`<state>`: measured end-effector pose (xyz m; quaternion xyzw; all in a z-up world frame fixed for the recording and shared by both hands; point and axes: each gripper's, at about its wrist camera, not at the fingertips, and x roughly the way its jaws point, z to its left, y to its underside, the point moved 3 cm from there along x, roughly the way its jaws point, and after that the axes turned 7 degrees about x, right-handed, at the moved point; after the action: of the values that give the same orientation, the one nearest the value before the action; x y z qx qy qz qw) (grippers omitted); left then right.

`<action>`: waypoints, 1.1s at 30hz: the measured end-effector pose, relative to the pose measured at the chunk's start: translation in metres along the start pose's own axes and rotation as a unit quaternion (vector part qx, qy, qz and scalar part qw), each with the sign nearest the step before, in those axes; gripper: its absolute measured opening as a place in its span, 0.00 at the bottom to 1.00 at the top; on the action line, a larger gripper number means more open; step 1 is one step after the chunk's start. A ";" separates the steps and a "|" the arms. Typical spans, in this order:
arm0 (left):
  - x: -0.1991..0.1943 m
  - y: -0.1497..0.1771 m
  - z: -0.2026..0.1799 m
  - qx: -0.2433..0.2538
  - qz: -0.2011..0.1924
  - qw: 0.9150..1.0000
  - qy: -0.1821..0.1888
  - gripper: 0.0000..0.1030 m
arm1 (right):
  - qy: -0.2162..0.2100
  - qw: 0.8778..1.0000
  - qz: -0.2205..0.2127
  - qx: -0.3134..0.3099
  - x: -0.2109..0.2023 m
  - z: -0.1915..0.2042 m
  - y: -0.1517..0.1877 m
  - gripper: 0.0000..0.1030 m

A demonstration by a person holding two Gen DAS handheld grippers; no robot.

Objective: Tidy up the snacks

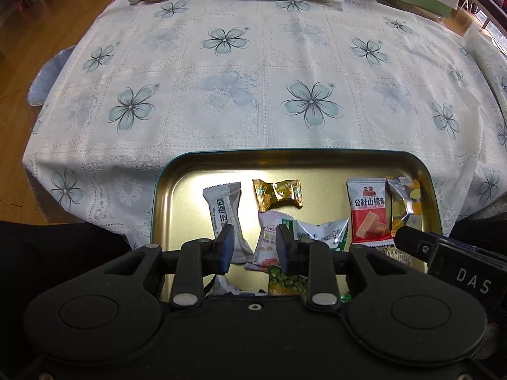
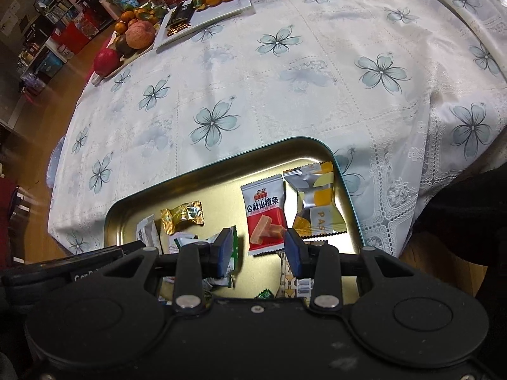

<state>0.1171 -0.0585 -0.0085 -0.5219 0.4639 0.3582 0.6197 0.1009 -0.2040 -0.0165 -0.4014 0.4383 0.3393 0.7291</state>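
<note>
Both claws — left claw (image 1: 255,247), right claw (image 2: 259,251) — are held open, empty, above the tray (image 1: 317,155); crowded snack packets (image 1: 369,215) could be pinched together.

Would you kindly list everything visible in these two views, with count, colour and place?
tray: one, gold inside, teal rim, near table edge
snack packets: several, red, gold, grey, white, green, in the tray
tablecloth: one, white with blue flowers, over the table
fruit board: one, apples and oranges, far corner
white plate: one, tangerines and dark packets, far edge
left gripper: black, open, above tray
right gripper: black, open, above tray
</note>
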 end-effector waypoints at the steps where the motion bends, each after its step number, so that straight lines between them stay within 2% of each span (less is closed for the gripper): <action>1: -0.002 0.005 -0.001 0.001 -0.005 1.000 -0.003 0.37 | 0.004 1.000 -0.006 -0.010 -0.004 0.001 0.006 0.38; 10: -0.018 0.052 -0.008 0.004 -0.057 0.998 -0.006 0.38 | 0.022 0.998 -0.041 -0.048 -0.023 -0.006 0.048 0.38; 16: -0.023 0.075 -0.015 0.013 -0.098 0.995 -0.024 0.38 | 0.032 0.995 -0.067 -0.070 -0.025 -0.014 0.071 0.38; 25: -0.018 0.097 -0.015 0.022 -0.107 0.994 -0.021 0.39 | 0.020 0.994 -0.073 -0.072 -0.020 -0.026 0.095 0.38; 33: -0.019 0.104 -0.016 0.024 -0.120 0.992 -0.032 0.39 | 0.008 0.993 -0.093 -0.070 -0.022 -0.031 0.100 0.38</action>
<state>0.0115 -0.0531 -0.0236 -0.5466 0.3867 0.2867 0.6852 -0.0034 -0.1899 -0.0344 -0.4933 0.3799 0.2972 0.7239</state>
